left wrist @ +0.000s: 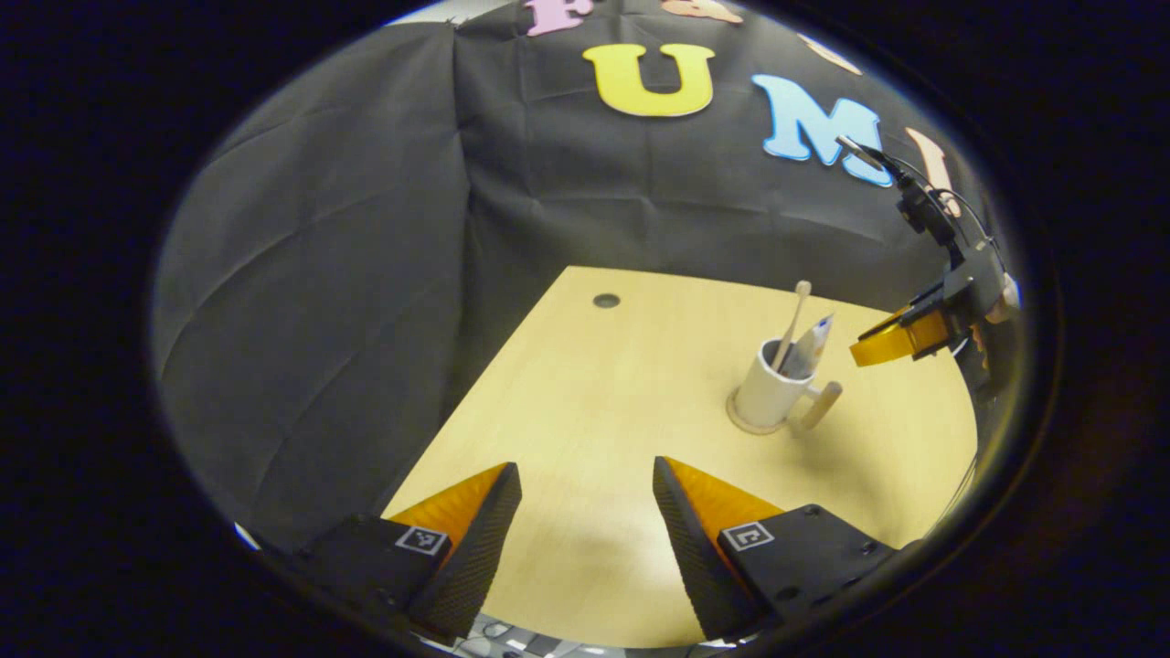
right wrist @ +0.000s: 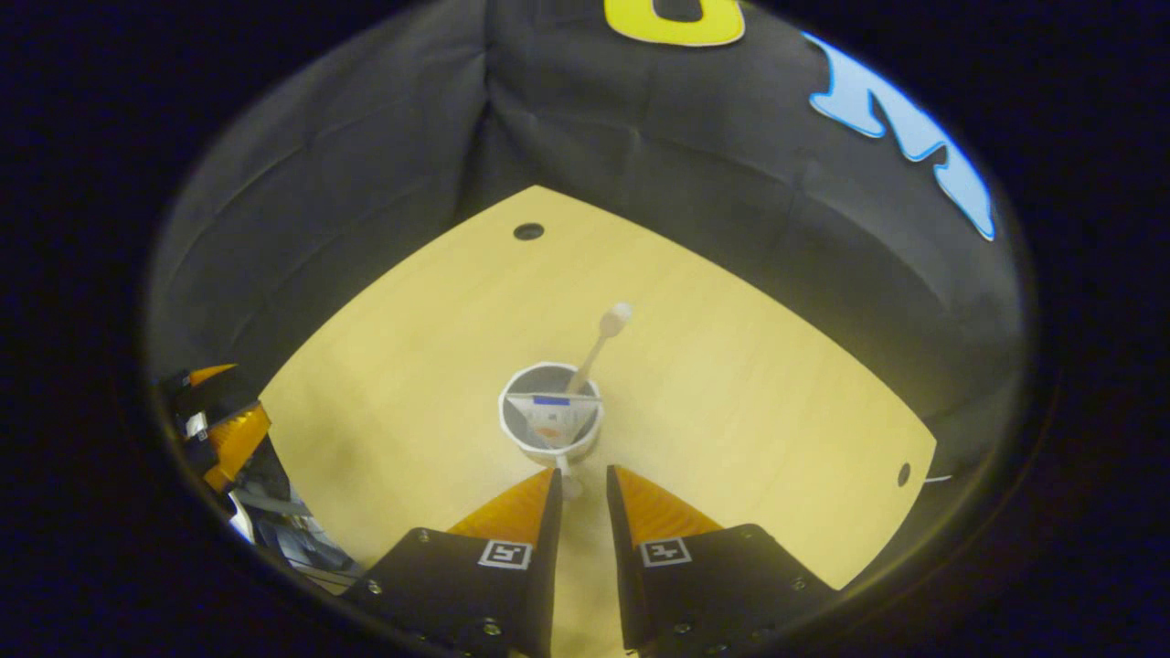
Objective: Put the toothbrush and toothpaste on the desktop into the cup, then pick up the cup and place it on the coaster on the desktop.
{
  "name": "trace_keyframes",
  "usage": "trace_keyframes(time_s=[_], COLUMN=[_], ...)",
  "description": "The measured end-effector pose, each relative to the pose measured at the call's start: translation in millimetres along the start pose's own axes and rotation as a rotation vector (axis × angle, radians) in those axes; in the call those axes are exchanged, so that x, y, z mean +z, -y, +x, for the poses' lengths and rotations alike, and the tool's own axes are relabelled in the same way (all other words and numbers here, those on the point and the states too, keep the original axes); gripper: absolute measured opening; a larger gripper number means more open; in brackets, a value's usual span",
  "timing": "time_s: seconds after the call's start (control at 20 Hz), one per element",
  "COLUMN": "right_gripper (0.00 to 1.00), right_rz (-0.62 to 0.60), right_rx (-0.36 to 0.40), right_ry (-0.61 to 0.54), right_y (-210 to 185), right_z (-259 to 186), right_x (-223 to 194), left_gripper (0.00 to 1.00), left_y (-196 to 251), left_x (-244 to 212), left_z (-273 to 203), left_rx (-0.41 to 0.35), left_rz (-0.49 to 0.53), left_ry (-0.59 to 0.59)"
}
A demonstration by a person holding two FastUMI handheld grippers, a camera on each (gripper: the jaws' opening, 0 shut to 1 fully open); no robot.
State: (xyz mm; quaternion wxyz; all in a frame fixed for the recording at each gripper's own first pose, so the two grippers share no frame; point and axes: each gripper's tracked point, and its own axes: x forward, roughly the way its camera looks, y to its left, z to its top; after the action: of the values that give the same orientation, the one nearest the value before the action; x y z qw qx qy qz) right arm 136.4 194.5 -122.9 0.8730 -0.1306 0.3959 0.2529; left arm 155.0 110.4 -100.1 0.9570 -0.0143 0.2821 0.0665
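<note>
Recording booth: black cloth wall (left wrist: 366,228), wooden desktop (left wrist: 622,402).

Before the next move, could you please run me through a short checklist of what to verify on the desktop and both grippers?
1. Toothbrush in the cup: ok, it stands in it, head up.
2. Toothpaste in the cup: ok, it leans inside beside the toothbrush.
3. Cup on the coaster: ok, the left gripper view shows a round disc under its base.
4. Right gripper free of the cup handle: ok by the left gripper view, where it hangs apart from the cup with a narrow gap between its fingers.
5. Left gripper empty: ok, fingers wide apart over bare desktop.
</note>
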Motion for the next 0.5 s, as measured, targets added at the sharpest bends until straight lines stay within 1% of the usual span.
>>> trace_keyframes(time_s=[0.15,0.3,0.35,0.45,0.5], right_gripper=[0.28,0.28,0.29,0.25,0.28], right_rz=[0.101,0.207,0.236,0.297,0.320], right_rx=[-0.084,-0.175,-0.212,-0.270,-0.297], right_ry=[0.139,0.278,0.326,0.430,0.477], right_y=[22,44,52,65,71], right_z=[-48,-100,-118,-149,-163], right_x=[7,7,6,2,-1], left_gripper=[0.93,0.93,0.93,0.93,0.92], left_y=[35,78,91,113,125], left_x=[51,104,116,137,146], left_z=[-8,-27,-35,-48,-54], left_rx=[-0.064,-0.140,-0.164,-0.196,-0.214], left_rz=[0.037,0.046,0.049,0.072,0.087], left_ry=[0.111,0.229,0.262,0.333,0.367])
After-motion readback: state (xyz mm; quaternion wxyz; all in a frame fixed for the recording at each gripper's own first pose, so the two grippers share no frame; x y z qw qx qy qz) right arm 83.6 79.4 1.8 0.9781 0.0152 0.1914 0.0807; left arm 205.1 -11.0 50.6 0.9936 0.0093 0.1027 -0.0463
